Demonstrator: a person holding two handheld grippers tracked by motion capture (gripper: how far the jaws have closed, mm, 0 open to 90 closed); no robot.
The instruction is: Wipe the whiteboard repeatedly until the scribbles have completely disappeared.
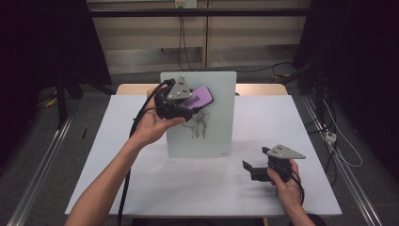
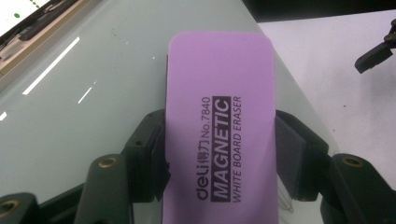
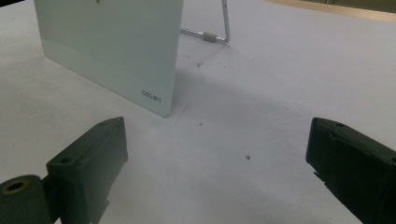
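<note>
The left gripper [image 1: 188,101] has its jaws clamped on the long sides of a purple eraser [image 2: 219,130], which is held against the upper left of the glass whiteboard [image 1: 214,136] standing tilted at the middle of the bench [image 1: 141,188], just above a black drawing [image 1: 200,125]. The board leans on a thin wire stand [image 3: 219,32] behind it, with nothing bracing it. A hard wipe could push it backward or skid it across the bench. The right gripper [image 1: 256,168] rests near the right edge, jaws wide open on nothing, well apart from the board. The eraser could also twist between the 2 jaws if its face catches.
</note>
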